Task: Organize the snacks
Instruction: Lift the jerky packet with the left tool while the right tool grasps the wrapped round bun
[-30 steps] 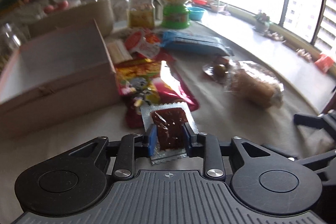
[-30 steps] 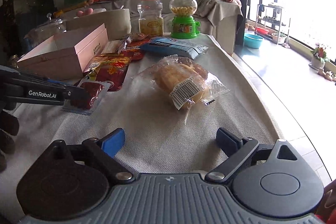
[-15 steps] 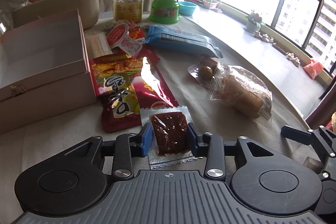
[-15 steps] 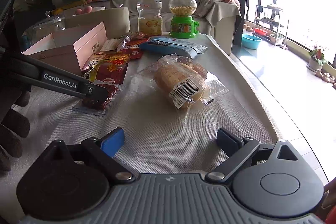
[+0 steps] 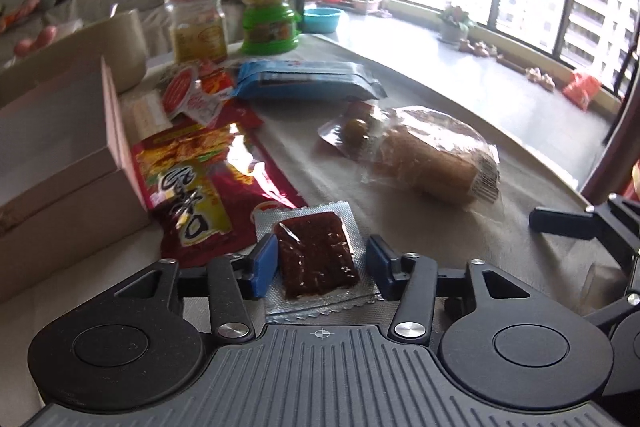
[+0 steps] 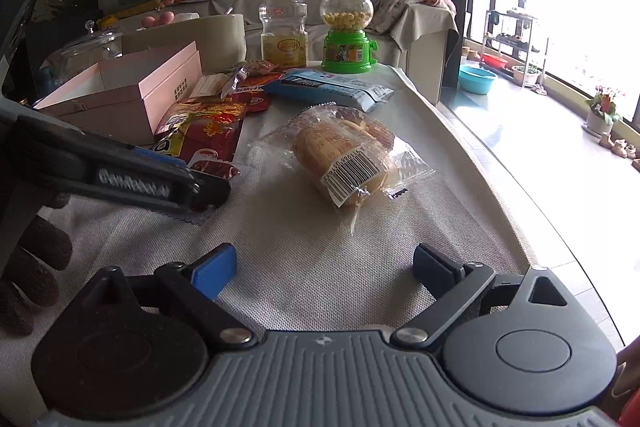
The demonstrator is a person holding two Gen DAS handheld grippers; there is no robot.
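Note:
A clear packet of dark red dried-fruit snack (image 5: 316, 255) lies flat on the table cloth between the fingers of my left gripper (image 5: 322, 263). The jaws stand apart, a gap on each side of the packet, so the gripper is open. The packet also shows in the right wrist view (image 6: 212, 169), partly behind the left gripper. My right gripper (image 6: 324, 267) is open and empty above bare cloth, near a wrapped bread roll (image 6: 340, 155). A pink open box (image 5: 56, 143) stands to the left.
Red snack bags (image 5: 192, 187), a blue packet (image 5: 308, 81), a small jelly cup (image 5: 180, 95), a red-lidded jar (image 5: 196, 19) and a green candy dispenser (image 5: 270, 7) lie farther back. The bread roll (image 5: 432, 155) and a wrapped olive snack (image 5: 352, 131) lie right. The table edge curves along the right.
My left gripper has come down to the cloth with the dark red packet and its jaws have opened, letting the packet go. The right gripper has barely moved.

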